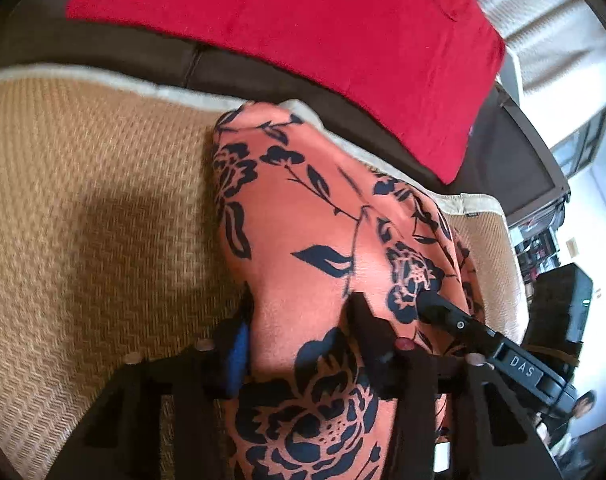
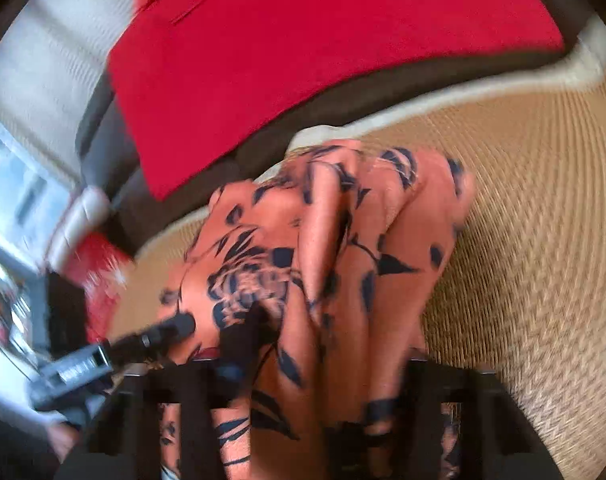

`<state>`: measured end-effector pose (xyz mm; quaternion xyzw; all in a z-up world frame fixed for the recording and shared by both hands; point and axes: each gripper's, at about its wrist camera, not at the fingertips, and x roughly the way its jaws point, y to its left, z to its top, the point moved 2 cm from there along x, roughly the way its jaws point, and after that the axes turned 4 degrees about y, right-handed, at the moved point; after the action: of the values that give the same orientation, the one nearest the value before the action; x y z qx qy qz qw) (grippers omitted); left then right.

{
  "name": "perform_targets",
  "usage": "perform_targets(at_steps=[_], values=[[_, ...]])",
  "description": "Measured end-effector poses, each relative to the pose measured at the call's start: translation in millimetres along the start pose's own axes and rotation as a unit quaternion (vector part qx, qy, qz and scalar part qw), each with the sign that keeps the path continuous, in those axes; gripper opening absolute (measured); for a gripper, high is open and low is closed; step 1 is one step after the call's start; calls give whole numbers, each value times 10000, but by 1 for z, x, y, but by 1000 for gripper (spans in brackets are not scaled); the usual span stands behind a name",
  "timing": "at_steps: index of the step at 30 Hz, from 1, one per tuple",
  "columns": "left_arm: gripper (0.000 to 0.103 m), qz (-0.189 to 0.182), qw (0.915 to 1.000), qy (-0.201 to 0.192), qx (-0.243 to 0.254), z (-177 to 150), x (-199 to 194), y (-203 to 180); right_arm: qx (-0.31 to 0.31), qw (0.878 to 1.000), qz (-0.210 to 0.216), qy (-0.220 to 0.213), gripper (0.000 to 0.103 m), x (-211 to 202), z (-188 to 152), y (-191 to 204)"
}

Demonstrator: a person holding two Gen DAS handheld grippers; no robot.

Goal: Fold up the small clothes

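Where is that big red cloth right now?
In both wrist views the red cloth lies spread over the dark sofa back, behind the flowered orange garment and woven mat.

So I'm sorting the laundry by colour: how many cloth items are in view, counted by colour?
Orange with dark floral print: 1, the garment between the fingers of both grippers, the left gripper and the right gripper.
Plain red: 1, the red cloth behind it.
Total: 2
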<state>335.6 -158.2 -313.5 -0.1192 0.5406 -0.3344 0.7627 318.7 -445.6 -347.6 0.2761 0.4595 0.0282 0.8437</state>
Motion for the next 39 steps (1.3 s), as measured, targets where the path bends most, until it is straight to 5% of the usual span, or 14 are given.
perform_targets(at_steps=[4,10,14,18,20,22,27,30,31,35,39], values=[[34,-1,9990,-359,279,4,-17,-22,-206,9989,26,-428,32,-20,3,12],[34,72,9955,-852,403,0,-55,-33,-434,9940,409,-917,32,-48,4,27],[34,222,9960,-814,290,-5,-65,-22,-292,9950,656,-698,32,-38,4,34],[42,788,9965,-260,29,-4,-33,-3,-200,9992,306,-177,32,-8,-1,31],[47,1155,9932,-115,-43,-3,-24,2,-17,10000,12,61,39,5,-3,19],[47,1062,9941,-183,-146,1,-29,2,253,9996,62,101,60,2,-1,10],[58,1420,9837,-1097,112,2,-73,-5,328,9925,51,-1174,60,-60,9,-2],[58,1612,9802,-1093,366,0,-67,-9,-142,9867,522,-1533,51,-75,10,14],[58,1711,9791,-1015,420,-1,-61,-12,-314,9860,721,-1469,40,-72,10,24],[58,1886,9799,-515,382,-6,-24,-14,-441,9929,631,-907,38,-30,9,46],[62,2005,9776,-429,482,-9,-9,-13,360,9989,302,70,35,24,9,17]])
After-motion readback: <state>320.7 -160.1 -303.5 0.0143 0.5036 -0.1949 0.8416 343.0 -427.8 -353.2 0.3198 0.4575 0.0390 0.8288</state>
